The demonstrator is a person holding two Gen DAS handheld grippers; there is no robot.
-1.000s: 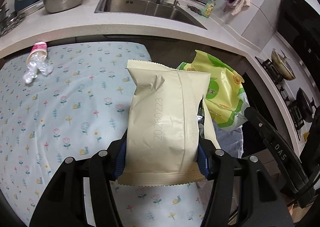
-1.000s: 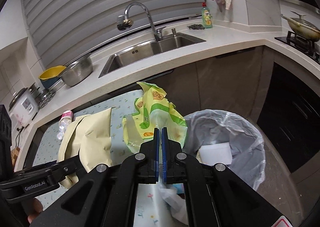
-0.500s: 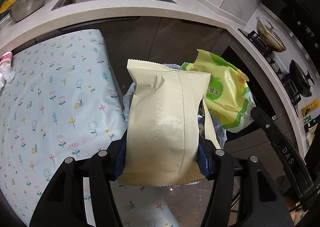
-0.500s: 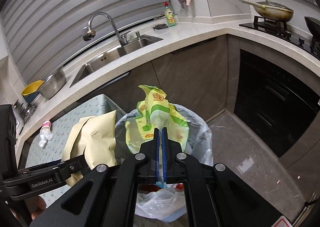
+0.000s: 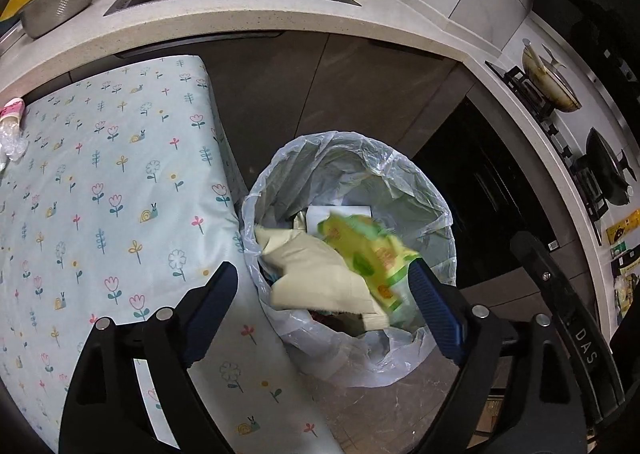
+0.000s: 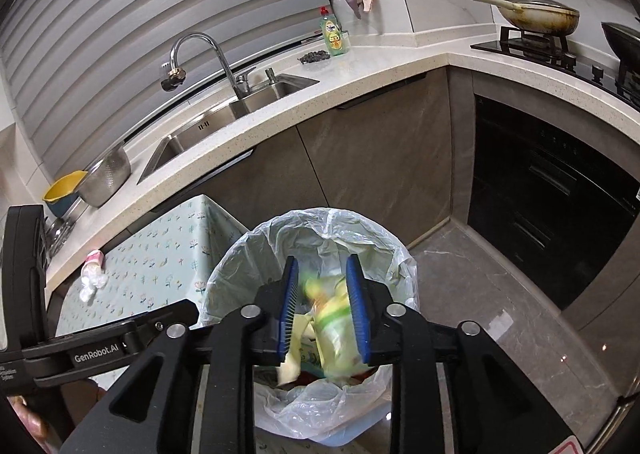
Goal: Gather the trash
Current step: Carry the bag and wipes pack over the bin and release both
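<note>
Now both your left gripper [image 5: 320, 294] and right gripper [image 6: 323, 308] have just been opening, jaws apart and gripping nothing, so the cream paper-like pouch [image 5: 316, 274] and green-and-yellow plastic snack bag [image 5: 372, 250], held a second ago, drop into the plastic-lined round trash bin [image 5: 420, 173], leaving the crumpled pink-capped clear bottle [image 5: 11, 125] on the floral tablecloth [image 5: 100, 193].

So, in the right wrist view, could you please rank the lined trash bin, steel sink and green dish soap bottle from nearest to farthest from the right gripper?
1. Lined trash bin, directly below the right gripper.
2. Steel sink, upper left.
3. Green dish soap bottle, at the back wall.
</note>
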